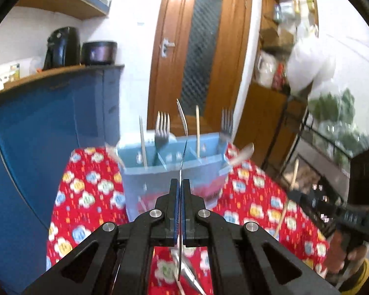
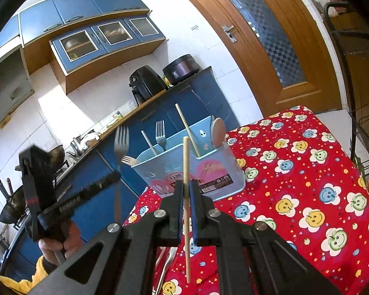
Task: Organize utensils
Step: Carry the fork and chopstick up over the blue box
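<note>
The bench [image 2: 307,172], draped in a red flower-print cloth, is carrying the pale blue utensil caddy [image 2: 192,167], which is serving here as the landmark; forks, wooden chopsticks and a spoon are already standing upright in its compartments. Just in front of the caddy and above the cloth, the left hand-held gripper [image 1: 180,184] is clamping a metal fork [image 1: 182,127] by its handle, seen edge-on, tines up. To that one's right, also short of the caddy, the right hand-held gripper [image 2: 186,186] is pinching a single wooden chopstick [image 2: 186,162] near its middle, nearly upright. Both pieces are waiting to be slotted. To do this well, each should probably be lifting clear of the caddy's near rim, lining up over the compartment holding its own kind, then lowering straight down before the jaws are letting go, so nothing is knocking the standing pieces.
</note>
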`<state>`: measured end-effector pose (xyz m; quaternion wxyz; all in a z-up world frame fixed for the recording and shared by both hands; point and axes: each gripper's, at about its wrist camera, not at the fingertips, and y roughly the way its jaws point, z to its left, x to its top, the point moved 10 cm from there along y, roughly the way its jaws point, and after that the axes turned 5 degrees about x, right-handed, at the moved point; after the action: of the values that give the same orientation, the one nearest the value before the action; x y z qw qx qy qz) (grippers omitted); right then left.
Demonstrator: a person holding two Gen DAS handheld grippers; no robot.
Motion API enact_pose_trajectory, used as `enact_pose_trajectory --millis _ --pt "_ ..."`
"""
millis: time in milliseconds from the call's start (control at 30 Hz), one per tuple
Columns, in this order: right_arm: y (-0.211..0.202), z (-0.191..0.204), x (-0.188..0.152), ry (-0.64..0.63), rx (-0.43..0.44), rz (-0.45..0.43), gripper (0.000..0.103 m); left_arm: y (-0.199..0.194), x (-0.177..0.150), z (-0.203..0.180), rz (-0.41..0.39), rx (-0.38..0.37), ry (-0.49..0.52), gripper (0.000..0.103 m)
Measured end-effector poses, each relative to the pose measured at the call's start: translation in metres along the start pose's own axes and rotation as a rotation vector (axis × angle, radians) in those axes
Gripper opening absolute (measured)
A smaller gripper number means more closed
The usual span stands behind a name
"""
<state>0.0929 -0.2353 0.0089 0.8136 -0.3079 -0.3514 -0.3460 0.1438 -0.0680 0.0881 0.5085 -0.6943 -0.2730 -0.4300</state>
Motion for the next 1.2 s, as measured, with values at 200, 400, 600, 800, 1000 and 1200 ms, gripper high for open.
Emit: enact_pose_trajectory --millis 200,400,600,800,1000,1200 --pt "0.005 0.003 0.004 -0.017 -0.004 0.010 0.007 0.016 0.043 0.014 -0.096 -0.004 -0.073 0.001" --pt "0.008 0.002 0.009 -0.023 -0.006 0.011 0.007 0.037 0.077 0.026 -0.188 0.035 -0.103 0.001" --pt "0.013 0.001 0.013 -0.032 -0.008 0.017 0.007 0.057 0.089 0.043 -0.265 0.110 -0.109 0.001" --pt "0.022 0.003 0.026 -0.057 -0.012 0.010 0.007 0.073 0.077 0.052 -0.278 0.106 -0.126 0.001" --pt "0.027 0.017 0.062 -0.133 -0.032 -0.033 0.007 0.077 0.071 0.053 -0.289 0.109 -0.111 0.001" --pt "0.030 0.033 0.114 -0.230 -0.081 -0.119 0.007 0.077 0.060 0.057 -0.304 0.105 -0.109 0.001"
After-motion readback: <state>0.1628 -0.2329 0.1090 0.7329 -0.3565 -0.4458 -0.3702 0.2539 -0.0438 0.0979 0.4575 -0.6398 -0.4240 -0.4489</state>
